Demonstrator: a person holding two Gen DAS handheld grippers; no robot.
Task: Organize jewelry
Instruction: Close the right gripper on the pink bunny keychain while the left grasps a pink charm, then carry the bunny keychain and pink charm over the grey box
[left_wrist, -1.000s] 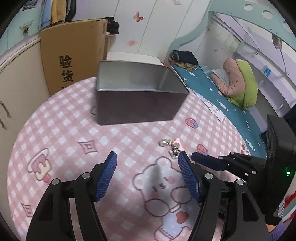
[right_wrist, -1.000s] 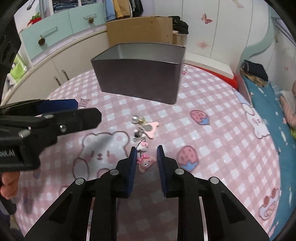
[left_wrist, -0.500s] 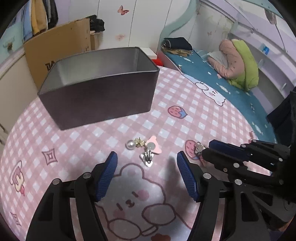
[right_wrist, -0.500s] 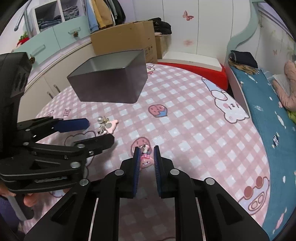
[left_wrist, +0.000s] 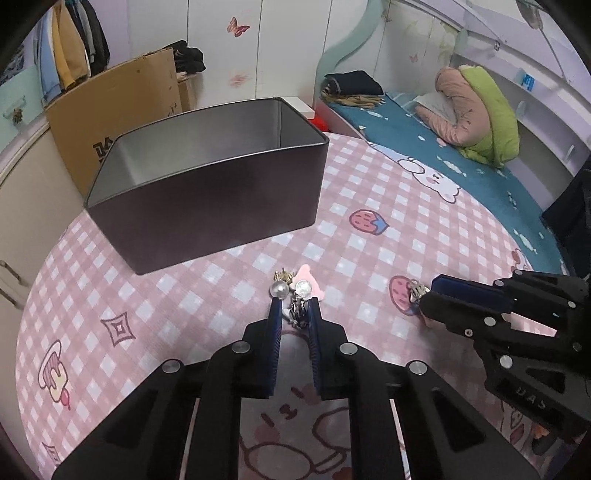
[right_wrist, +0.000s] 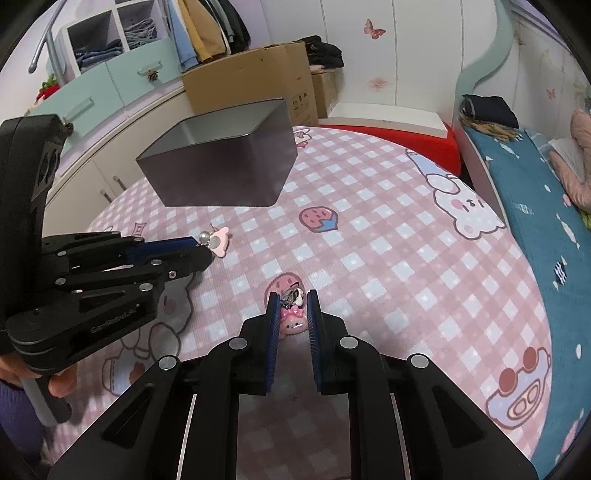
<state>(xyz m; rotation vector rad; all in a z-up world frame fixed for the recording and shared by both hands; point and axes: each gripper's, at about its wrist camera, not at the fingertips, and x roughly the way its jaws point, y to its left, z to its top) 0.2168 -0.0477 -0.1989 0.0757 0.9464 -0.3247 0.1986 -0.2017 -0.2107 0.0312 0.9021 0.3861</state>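
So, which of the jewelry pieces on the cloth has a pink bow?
The pink cartoon-face charm between the right gripper pads. The pieces near the grey tin show a pearl and a plain pink plate.

I take the dark rectangular metal tin (left_wrist: 207, 206) as my landmark; it stands open on the pink checked cartoon tablecloth (left_wrist: 369, 236). Just in front of it lies a small cluster of pearl and pink heart clip earrings (left_wrist: 295, 290). My left gripper (left_wrist: 294, 314) sits directly before that cluster, its jaws closing with a silver clip between them. Further from the tin, to the cluster's right, my right gripper (right_wrist: 291, 308) sits with a pink bow-topped cartoon charm (right_wrist: 293, 322) between its fingers. Behind the tin stands a brown cardboard box (left_wrist: 118, 110).
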